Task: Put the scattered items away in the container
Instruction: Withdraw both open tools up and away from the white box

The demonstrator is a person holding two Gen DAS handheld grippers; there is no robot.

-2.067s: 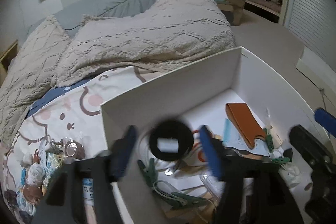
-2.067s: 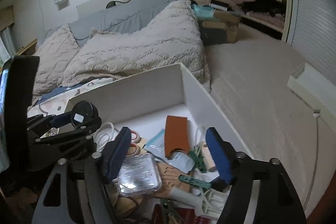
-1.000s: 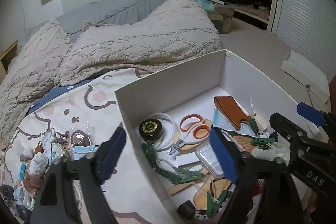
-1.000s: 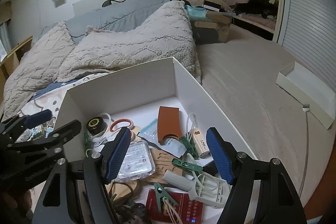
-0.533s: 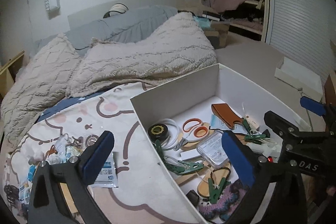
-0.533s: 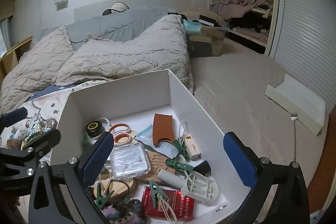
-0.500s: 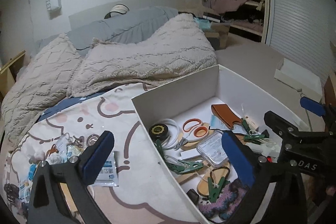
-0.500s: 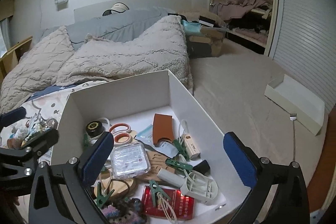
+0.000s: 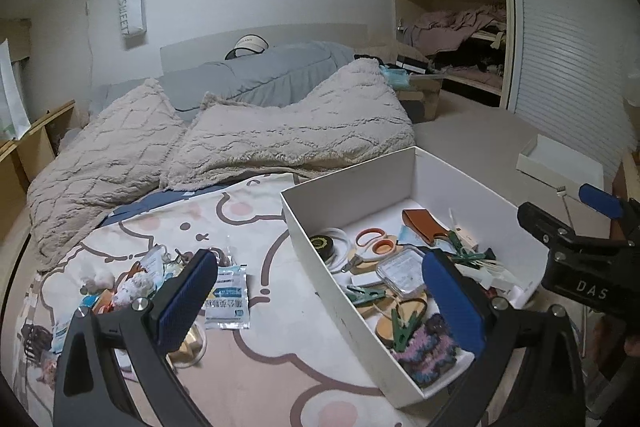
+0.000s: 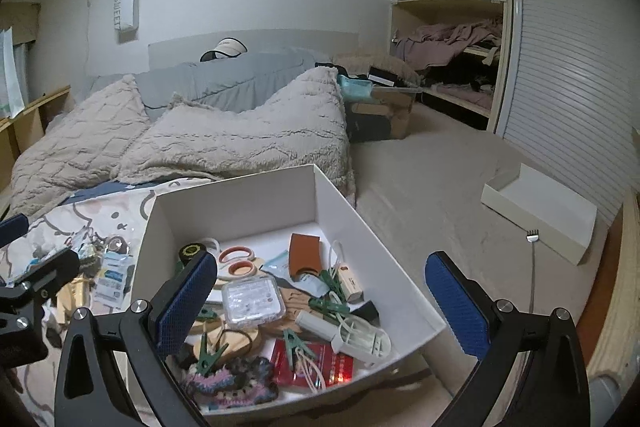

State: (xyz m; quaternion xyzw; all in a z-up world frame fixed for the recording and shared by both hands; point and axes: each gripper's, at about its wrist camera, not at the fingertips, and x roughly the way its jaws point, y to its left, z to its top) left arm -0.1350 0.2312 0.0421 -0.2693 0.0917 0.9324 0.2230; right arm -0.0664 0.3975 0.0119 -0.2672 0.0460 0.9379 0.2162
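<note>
A white box [image 9: 352, 183] stands on the patterned bed sheet and holds several items: a black round tin [image 9: 322, 242], orange scissors [image 9: 374, 241], a clear case [image 9: 400, 269], green pegs, a brown pouch [image 9: 424, 223]. The box also shows in the right wrist view [image 10: 240, 203]. Scattered items lie left of the box: a white-blue packet [image 9: 228, 297] and a pile of small things [image 9: 120, 279]. My left gripper [image 9: 320, 301] is open and empty, above the sheet and the box's left wall. My right gripper [image 10: 320, 297] is open and empty over the box.
A beige fluffy blanket [image 9: 260, 131] and grey pillows lie behind the box. The floor [image 10: 440, 195] is to the right, with a white tray [image 10: 540, 211] and a back scratcher [image 10: 532, 267]. An open closet [image 9: 452, 39] is at the far right.
My left gripper let go of the black tin into the box, then both grippers pulled back and rose. Both opened wider.
</note>
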